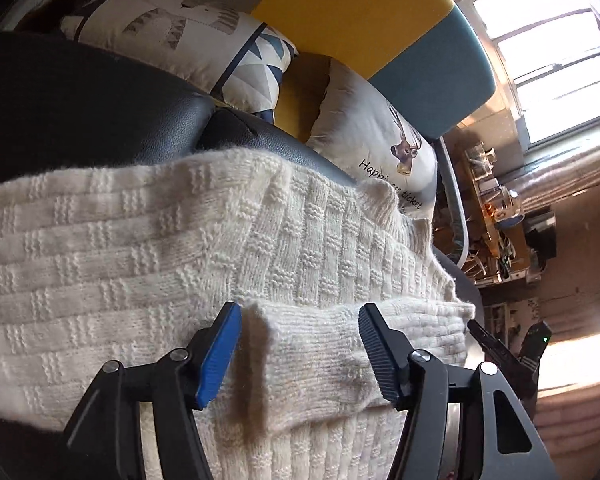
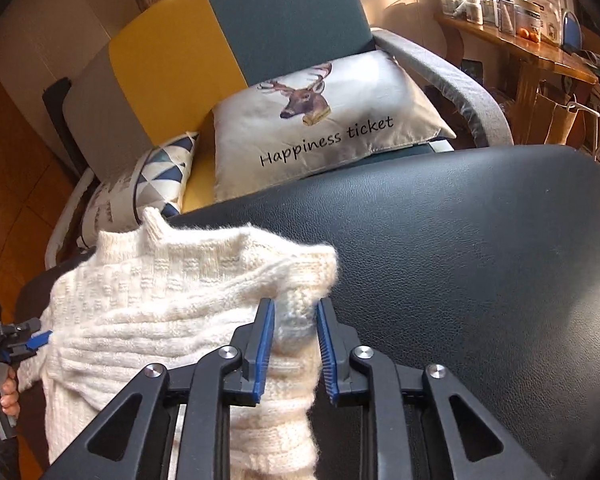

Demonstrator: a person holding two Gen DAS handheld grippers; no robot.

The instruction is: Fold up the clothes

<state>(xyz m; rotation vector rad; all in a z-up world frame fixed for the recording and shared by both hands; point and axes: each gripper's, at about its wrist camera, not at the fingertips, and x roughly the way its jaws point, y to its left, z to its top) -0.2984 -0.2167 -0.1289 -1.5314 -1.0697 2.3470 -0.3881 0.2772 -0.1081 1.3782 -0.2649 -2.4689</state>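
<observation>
We see a cream knit sweater (image 1: 148, 248) lying on a black leather seat (image 2: 480, 248), with a folded ribbed sleeve (image 1: 320, 356) laid over its body. In the left wrist view, our left gripper (image 1: 300, 356) hangs over that sleeve with its jaws spread wide, one finger on each side of the cuff, gripping nothing. At 3 o'clock in this view the tip of the other gripper shows past the sweater's edge.

In the right wrist view, our right gripper (image 2: 296, 344) has its jaws drawn close and pinching a bunched fold of the sweater, whose knit fills the gap between the blue pads (image 2: 265, 344). The sweater spreads from there toward 9 o'clock, where the left gripper and a hand (image 2: 4, 392) on its handle appear at the frame edge.

Behind the seat, toward 12 o'clock, a deer cushion (image 2: 320, 120) reading "Happiness ticket" rests on a yellow and teal chair (image 2: 292, 12), beside a triangle-patterned cushion (image 2: 156, 176).
</observation>
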